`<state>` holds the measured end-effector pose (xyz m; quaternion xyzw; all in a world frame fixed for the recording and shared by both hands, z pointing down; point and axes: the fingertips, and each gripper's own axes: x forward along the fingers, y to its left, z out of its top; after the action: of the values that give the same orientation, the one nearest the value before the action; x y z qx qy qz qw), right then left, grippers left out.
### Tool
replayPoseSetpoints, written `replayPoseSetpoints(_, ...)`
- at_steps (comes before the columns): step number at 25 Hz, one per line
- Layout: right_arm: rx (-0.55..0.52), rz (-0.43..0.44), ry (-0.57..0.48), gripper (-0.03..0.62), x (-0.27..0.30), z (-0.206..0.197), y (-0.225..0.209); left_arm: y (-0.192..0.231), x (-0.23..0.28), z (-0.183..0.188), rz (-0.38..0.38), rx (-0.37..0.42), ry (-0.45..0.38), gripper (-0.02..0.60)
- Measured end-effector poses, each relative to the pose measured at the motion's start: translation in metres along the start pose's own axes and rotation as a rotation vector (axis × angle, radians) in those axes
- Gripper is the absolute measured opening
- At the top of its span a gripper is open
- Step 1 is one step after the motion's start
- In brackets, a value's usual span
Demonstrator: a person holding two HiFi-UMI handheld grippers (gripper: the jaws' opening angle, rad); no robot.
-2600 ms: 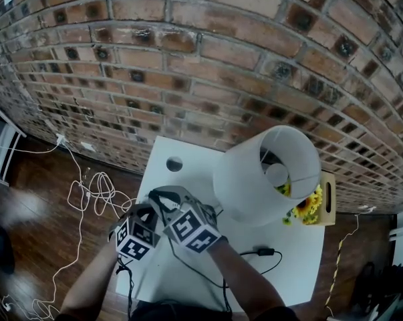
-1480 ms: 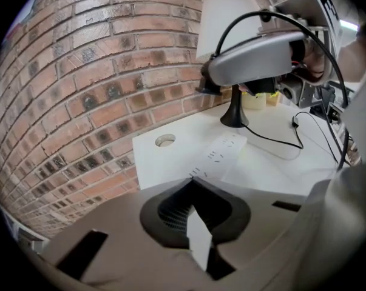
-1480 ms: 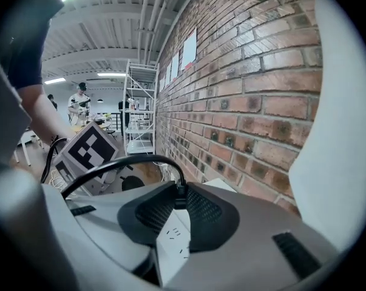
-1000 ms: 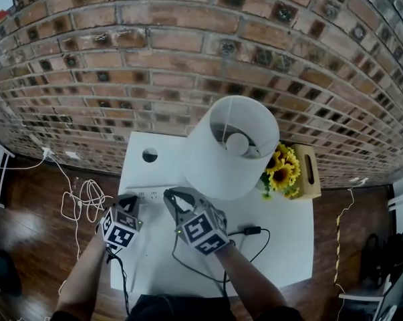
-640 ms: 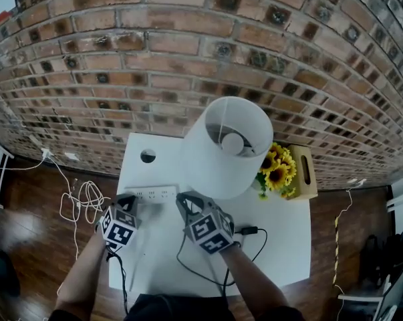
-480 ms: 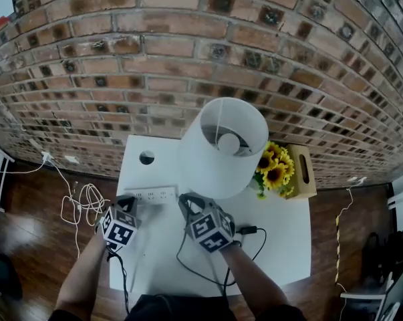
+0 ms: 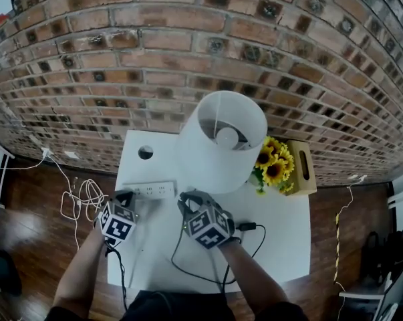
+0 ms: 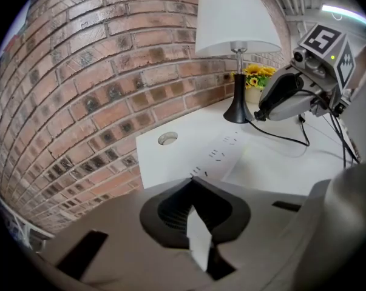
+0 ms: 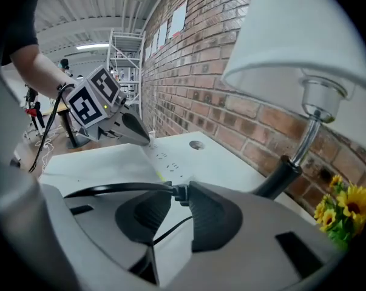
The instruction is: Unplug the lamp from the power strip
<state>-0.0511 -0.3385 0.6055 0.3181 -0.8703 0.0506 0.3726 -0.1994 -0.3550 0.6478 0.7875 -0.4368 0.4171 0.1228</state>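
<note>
A white power strip [image 7: 150,190] lies on the white table [image 7: 281,246], its sockets empty in the left gripper view [image 8: 222,156]. My left gripper [image 7: 125,196] is shut at the strip's left end, with something white between its jaws [image 8: 192,183]. The lamp [image 7: 221,142] with its white shade stands behind. My right gripper [image 7: 186,200] is to the right of the strip, near the lamp's foot. The lamp's black plug [image 9: 176,191] sits between its fingertips, clear of the strip, with the cord trailing left. Its jaws have just been opening, and a gap shows between the pads.
The black cord [image 7: 188,269] loops over the table's front, with an inline switch [image 7: 248,227]. Sunflowers [image 7: 275,166] in a wooden box [image 7: 301,169] stand right of the lamp. The tabletop has a round hole [image 7: 146,152]. White cables [image 7: 81,202] lie on the floor at left. A brick wall stands behind.
My right gripper has moved right, away from the strip and lower toward the table, taking the plug and cord with it. The left gripper has stayed at the strip's end.
</note>
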Motion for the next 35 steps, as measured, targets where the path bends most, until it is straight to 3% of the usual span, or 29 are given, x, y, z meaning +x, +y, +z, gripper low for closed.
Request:
replayPoseSetpoints(7, -0.061, 0.011, 0.052, 0.106, 0.004, -0.008, 0.008, 0.000, 0.000, -0.001, 0.006, 0.003, 0.002, 0.023)
replayPoseSetpoints(13, -0.208, 0.008, 0.109, 0.106, 0.003, -0.018, 0.014, 0.000, 0.000, -0.001, 0.007, 0.002, 0.000, 0.023)
replayPoseSetpoints(25, -0.156, -0.007, 0.102, 0.106, -0.003, -0.019, 0.011, 0.000, 0.000, -0.001, 0.015, -0.006, 0.001, 0.023)
replayPoseSetpoints(31, -0.023, 0.023, 0.037, 0.104, -0.007, -0.009, 0.013, 0.001, 0.000, -0.001, 0.019, -0.021, -0.004, 0.023)
replayPoseSetpoints(35, 0.008, 0.030, 0.019, 0.104, -0.008, -0.006, 0.015, 0.000, 0.001, -0.001, 0.025, -0.018, -0.005, 0.023)
